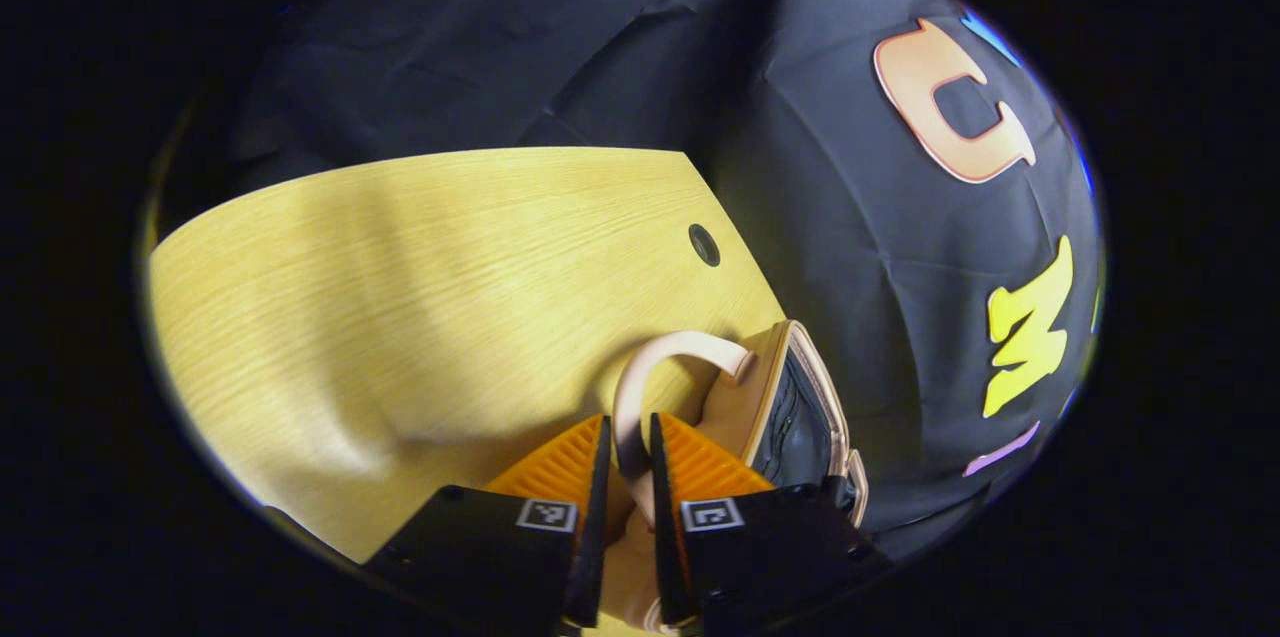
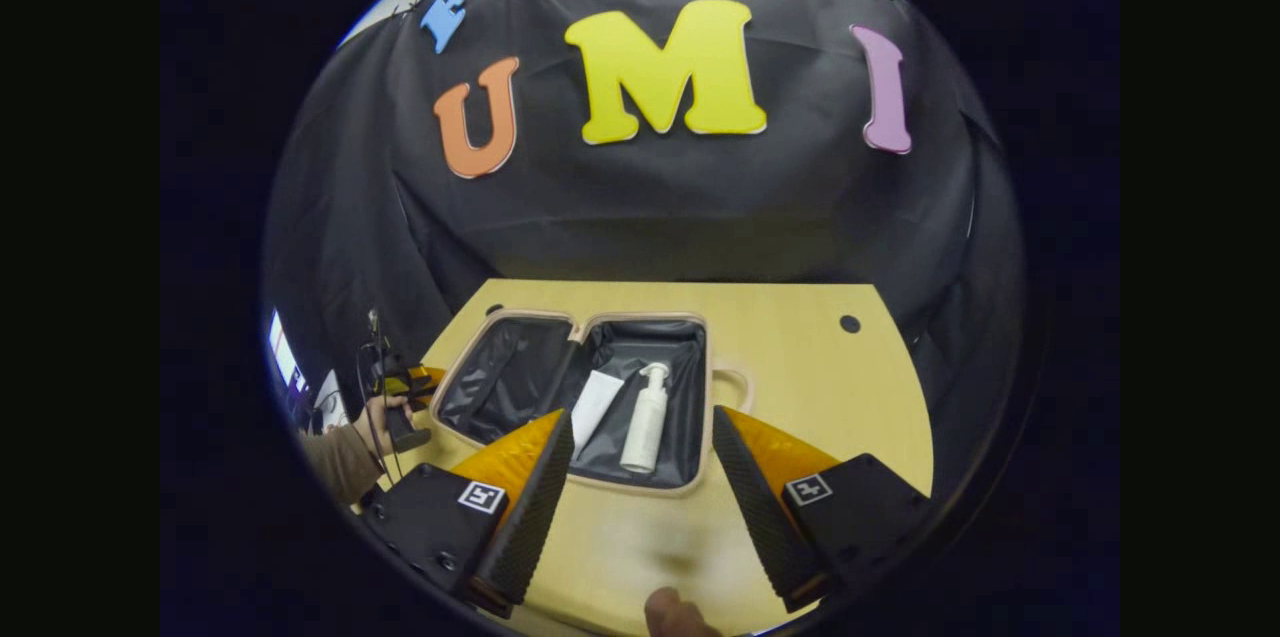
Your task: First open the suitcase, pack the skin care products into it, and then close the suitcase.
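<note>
Wood: a pale, grained table (image 2: pixel 800 357) carries everything, with a small dark round hole (image 2: pixel 849 324) toward its far right part in the right gripper view.
Suitcase: the pinkish suitcase (image 2: pixel 700 457) lies open flat on the table, two halves side by side, both lined in dark fabric.
Left half: bare dark lining.
Right half: holds a white tube (image 2: pixel 594 403) and a white pump bottle (image 2: pixel 645 422), lying side by side, close together; I cannot tell whether they touch.
Handle: the pinkish loop handle (image 1: pixel 650 367) sticks out from the case's edge; in the right gripper view it sits on the right side of the case.
Left gripper (image 1: pixel 628 452): its two fingers are pressed against the handle from either side, the loop passing between them, so it is clamped on the handle. In this view the case's rim and dark lining stand tilted just to the right of the fingers.
Right gripper (image 2: pixel 640 442): held above the near edge of the case, fingers wide apart, nothing between them; the tube and bottle show in the gap.
Hand (image 2: pixel 385 417): at the left of the right gripper view, a person's hand and sleeve hold a gripper just beside the case's left half.
Wall: black cloth behind the table.
</note>
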